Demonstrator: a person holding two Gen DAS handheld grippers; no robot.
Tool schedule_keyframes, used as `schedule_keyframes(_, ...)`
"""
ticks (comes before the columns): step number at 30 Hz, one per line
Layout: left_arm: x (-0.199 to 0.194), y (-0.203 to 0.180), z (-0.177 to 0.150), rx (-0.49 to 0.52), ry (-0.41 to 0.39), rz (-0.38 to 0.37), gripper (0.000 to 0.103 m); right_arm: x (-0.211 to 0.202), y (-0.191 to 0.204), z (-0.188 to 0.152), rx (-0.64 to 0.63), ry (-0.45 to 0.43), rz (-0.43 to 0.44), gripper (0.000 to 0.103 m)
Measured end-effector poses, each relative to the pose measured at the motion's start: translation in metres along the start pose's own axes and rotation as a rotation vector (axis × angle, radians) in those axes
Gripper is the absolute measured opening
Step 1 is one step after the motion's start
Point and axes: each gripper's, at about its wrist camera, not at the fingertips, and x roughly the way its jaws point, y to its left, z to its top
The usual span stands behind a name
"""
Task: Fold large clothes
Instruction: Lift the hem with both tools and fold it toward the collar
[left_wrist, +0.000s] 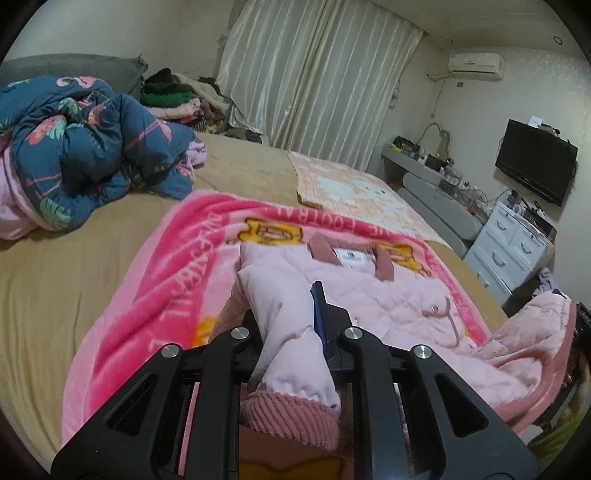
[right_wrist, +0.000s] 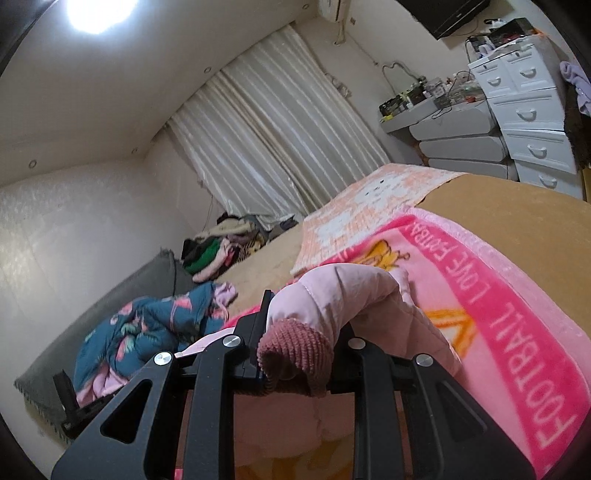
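Observation:
A pale pink quilted jacket (left_wrist: 388, 291) lies collar-away on a bright pink blanket (left_wrist: 155, 280) spread over the bed. My left gripper (left_wrist: 288, 310) is shut on one sleeve (left_wrist: 291, 350), and the ribbed dusty-pink cuff (left_wrist: 288, 417) hangs back toward the camera. The sleeve is lifted off the jacket body. In the right wrist view my right gripper (right_wrist: 306, 314) is shut on the other sleeve (right_wrist: 351, 291), whose ribbed cuff (right_wrist: 295, 350) droops over the jaws. That sleeve hides the right finger's tip. The same raised sleeve (left_wrist: 535, 332) shows at the right edge of the left wrist view.
A crumpled blue flamingo quilt (left_wrist: 92, 147) sits at the far left of the tan bed (left_wrist: 55, 295). A clothes pile (left_wrist: 177, 96) lies by the curtain. An orange checkered cloth (left_wrist: 351, 192) covers the far bed. White drawers (left_wrist: 509, 243) stand beyond the bed's right edge.

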Motion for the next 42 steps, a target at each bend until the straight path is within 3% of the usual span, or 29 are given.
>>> schedule_keyframes(10, 0.043, -0.007, 0.025, 0.061, -0.071, 0.075, 0.009, 0.036, -0.007, 0.02, -0.008, -0.072, -0.03, 0.02)
schedule_keyframes(16, 0.068, -0.011, 0.03, 0.108, -0.085, 0.108, 0.009, 0.061, -0.019, 0.024, -0.02, -0.064, -0.07, 0.02)
schedule_keyframes(25, 0.111, -0.005, 0.034, 0.118, -0.062, 0.134, 0.01, 0.111, -0.033, 0.024, -0.036, -0.051, -0.112, 0.02)
schedule_keyframes(35, 0.177, 0.013, 0.018, 0.117, 0.023, 0.171, 0.012, 0.162, -0.063, 0.01, -0.013, 0.014, -0.099, 0.023)
schedule_keyframes(39, 0.192, 0.017, 0.011, 0.12, 0.051, 0.18, 0.012, 0.168, -0.076, 0.006, 0.062, 0.036, -0.04, 0.032)
schedule_keyframes(40, 0.194, 0.018, 0.01, 0.12, 0.055, 0.181, 0.012, 0.167, -0.076, 0.007, 0.078, 0.037, -0.017, 0.038)
schedule_keyframes(41, 0.196, 0.019, 0.009, 0.118, 0.057, 0.181, 0.012, 0.166, -0.077, 0.009, 0.097, 0.039, 0.016, 0.053)
schedule_keyframes(42, 0.196, 0.02, 0.008, 0.115, 0.058, 0.179, 0.012, 0.163, -0.076, 0.01, 0.112, 0.041, 0.05, 0.084)
